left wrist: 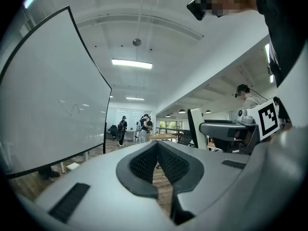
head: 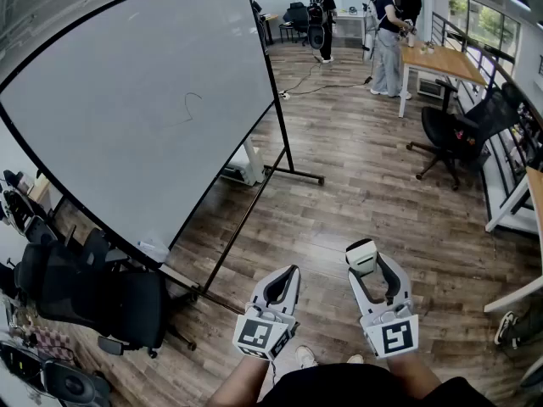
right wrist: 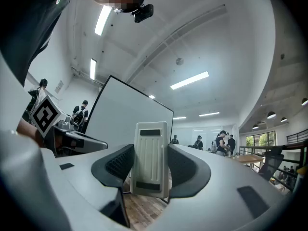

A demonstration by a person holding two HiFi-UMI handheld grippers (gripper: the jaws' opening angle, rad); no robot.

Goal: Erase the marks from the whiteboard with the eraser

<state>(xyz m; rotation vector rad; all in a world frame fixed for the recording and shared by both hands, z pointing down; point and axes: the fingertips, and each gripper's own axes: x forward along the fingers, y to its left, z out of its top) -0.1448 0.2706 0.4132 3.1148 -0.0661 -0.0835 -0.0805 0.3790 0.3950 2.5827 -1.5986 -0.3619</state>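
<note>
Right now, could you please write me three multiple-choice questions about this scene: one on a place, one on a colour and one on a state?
1. Where is the eraser? A in the left gripper; B in the right gripper; C in neither.
2. What colour is the eraser's body? A white; B red; C blue.
3. How do the left gripper's jaws stand? A closed, empty; B wide apart; C closed on a pen.
Answers: 1 B, its jaws clamp it; 2 A, the right gripper view shows it white; 3 A, they meet with nothing between.

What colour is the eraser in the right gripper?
Off-white eraser with two dark strips; right gripper view shows it best.
</note>
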